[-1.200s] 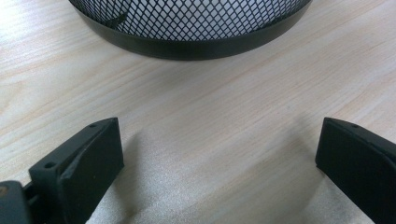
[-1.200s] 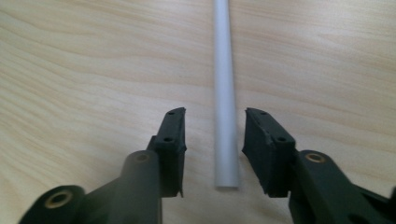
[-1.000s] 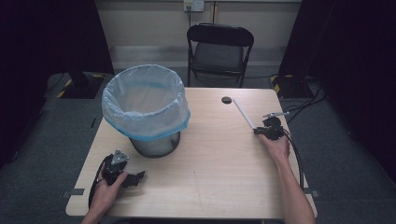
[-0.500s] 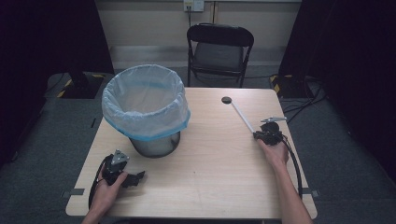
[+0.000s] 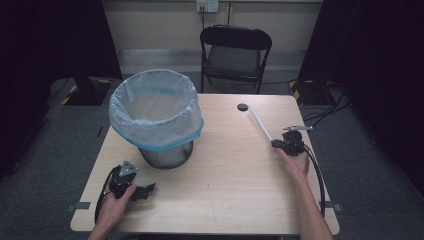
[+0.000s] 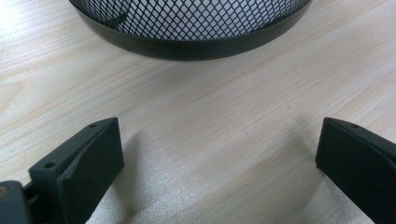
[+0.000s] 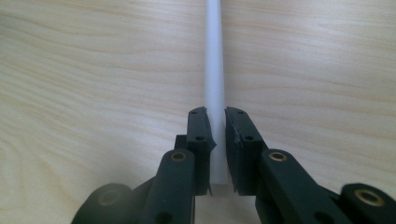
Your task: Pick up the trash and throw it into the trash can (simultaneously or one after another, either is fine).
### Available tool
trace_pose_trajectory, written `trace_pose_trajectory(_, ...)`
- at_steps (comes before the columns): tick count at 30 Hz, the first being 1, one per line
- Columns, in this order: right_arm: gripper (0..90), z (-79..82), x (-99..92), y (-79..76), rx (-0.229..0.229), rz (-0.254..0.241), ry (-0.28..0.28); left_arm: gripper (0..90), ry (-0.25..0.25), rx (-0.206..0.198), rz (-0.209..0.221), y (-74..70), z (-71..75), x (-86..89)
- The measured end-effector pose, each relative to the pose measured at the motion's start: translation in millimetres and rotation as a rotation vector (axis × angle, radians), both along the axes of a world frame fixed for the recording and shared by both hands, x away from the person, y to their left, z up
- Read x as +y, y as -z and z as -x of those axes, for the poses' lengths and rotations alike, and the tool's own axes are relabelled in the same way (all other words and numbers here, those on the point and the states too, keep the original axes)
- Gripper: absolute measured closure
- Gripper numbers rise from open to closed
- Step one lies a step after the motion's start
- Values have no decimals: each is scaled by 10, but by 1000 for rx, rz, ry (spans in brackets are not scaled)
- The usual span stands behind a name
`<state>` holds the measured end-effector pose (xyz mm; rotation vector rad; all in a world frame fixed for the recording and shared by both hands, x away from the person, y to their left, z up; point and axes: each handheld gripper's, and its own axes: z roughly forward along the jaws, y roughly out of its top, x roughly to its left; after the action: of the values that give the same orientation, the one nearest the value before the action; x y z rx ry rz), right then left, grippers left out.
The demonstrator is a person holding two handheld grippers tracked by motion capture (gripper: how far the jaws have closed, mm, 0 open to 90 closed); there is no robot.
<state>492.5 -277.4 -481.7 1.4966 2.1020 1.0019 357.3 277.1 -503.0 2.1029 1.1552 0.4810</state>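
A thin white rod (image 5: 260, 122) lies on the wooden table at the right, running from a dark hole towards the person's right hand. My right gripper (image 5: 276, 143) is shut on the rod's near end. In the right gripper view the rod (image 7: 215, 56) runs straight away from between the two black pads (image 7: 200, 130), which press on both its sides. At the front left my left gripper (image 5: 145, 191) rests low on the table. It stands open (image 6: 219, 140) with bare wood between its jaws, facing the base of the mesh bin (image 6: 191, 28).
A black mesh bin with a pale blue liner (image 5: 155, 107) stands at the table's back left. A round cable hole (image 5: 243, 107) sits near the far edge. A black folding chair (image 5: 235, 50) stands behind the table (image 5: 225, 200). Cables trail from both grippers.
My right gripper has shifted slightly towards the person at the rod's near end. The left hand and the bin have not moved.
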Motion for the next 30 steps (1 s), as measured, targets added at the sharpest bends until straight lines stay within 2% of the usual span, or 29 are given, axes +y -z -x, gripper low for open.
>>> trace_pose_trajectory(7, 809, 78, 56, -64, -24, -20, -25, 3, 0, 0, 0, 0, 0, 0)
trace_pose_trajectory(16, 809, 99, 87, -135, -55, -48, -29, 3, 0, 0, -1, 0, 0, 0)
trace_pose_trajectory(22, 808, 145, 58, -222, -85, -109, -28, 3, 0, 0, -1, 0, 0, 0)
trace_pose_trajectory(30, 809, 192, 99, -314, -123, -114, -52, 3, 0, 0, 0, 0, 0, 0)
